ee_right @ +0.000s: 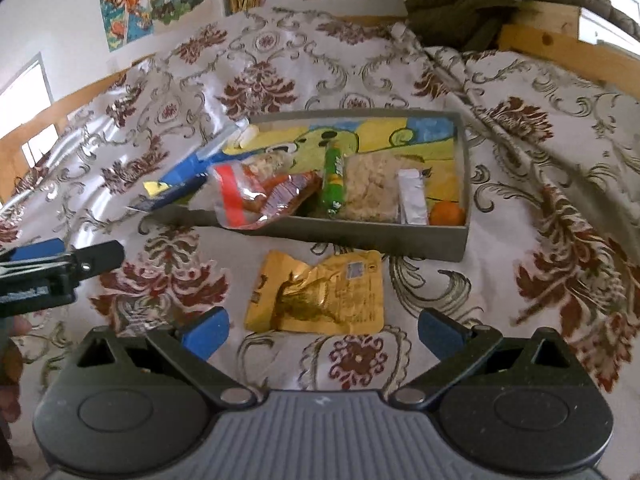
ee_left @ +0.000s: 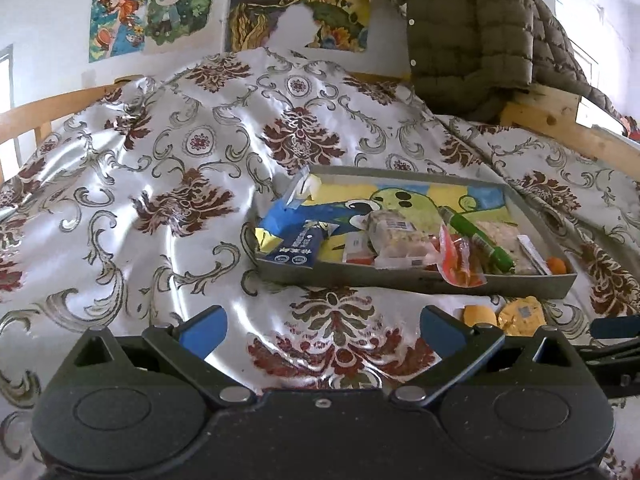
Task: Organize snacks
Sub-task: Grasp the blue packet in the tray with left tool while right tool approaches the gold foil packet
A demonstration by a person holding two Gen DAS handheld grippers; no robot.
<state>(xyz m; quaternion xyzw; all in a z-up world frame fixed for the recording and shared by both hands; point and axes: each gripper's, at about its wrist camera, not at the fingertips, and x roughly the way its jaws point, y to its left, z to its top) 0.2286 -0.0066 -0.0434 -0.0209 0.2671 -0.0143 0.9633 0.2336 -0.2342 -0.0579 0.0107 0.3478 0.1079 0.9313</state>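
A shallow grey box (ee_right: 360,240) with a cartoon lining sits on the patterned bedspread. It holds several snacks: a blue packet (ee_left: 296,246), a red and clear packet (ee_right: 256,196), a green tube (ee_right: 334,180), a rice cracker pack (ee_right: 372,188), a white sachet (ee_right: 412,196) and an orange item (ee_right: 448,214). A yellow pouch (ee_right: 320,292) lies on the bedspread in front of the box, between my right gripper's (ee_right: 324,330) open fingers. It also shows in the left wrist view (ee_left: 516,316). My left gripper (ee_left: 322,326) is open and empty, left of the pouch.
The bedspread (ee_left: 160,200) is wrinkled. A wooden bed rail (ee_left: 548,116) and an olive puffer jacket (ee_left: 480,32) stand behind the box. Posters (ee_left: 152,4) hang on the back wall. My left gripper shows at the left edge of the right wrist view (ee_right: 60,268).
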